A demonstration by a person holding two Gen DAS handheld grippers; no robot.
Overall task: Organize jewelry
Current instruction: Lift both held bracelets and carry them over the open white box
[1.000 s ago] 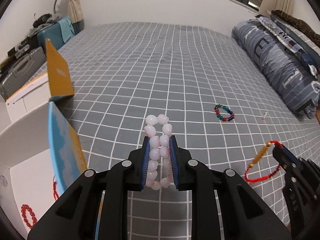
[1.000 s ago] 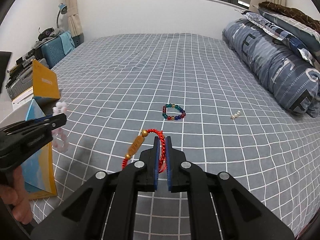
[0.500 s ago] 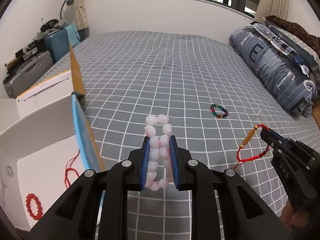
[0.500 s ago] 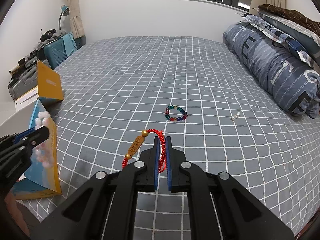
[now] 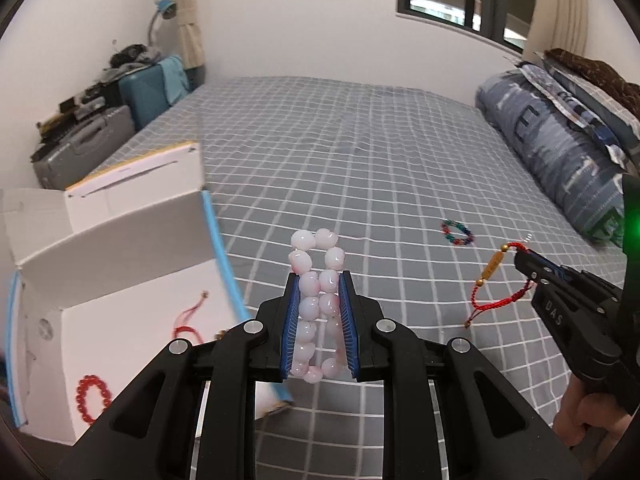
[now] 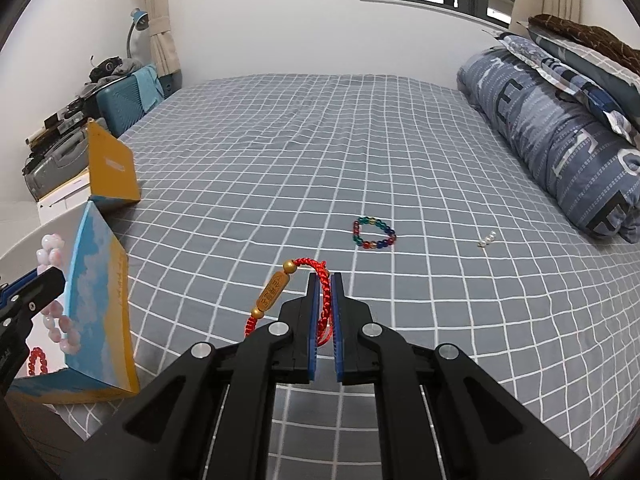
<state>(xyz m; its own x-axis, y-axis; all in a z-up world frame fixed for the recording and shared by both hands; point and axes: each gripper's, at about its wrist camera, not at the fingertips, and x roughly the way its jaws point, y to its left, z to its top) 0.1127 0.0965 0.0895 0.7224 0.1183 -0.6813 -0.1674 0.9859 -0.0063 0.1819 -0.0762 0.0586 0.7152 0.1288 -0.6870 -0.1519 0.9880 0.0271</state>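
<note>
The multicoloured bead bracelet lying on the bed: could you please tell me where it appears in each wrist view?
Left wrist view: the multicoloured bead bracelet lies right of centre on the bedspread, beyond the right gripper.
Right wrist view: it lies just right of centre, beyond the fingertips.
Shared landmark: the small white beads lying to its right in both views.

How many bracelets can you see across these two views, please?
5: pink bead bracelet in the left hand-held gripper, red cord bracelet in the right hand-held gripper, multicoloured bracelet on the bed, red bead bracelet and red cord inside the box. Others may be hidden.
</note>
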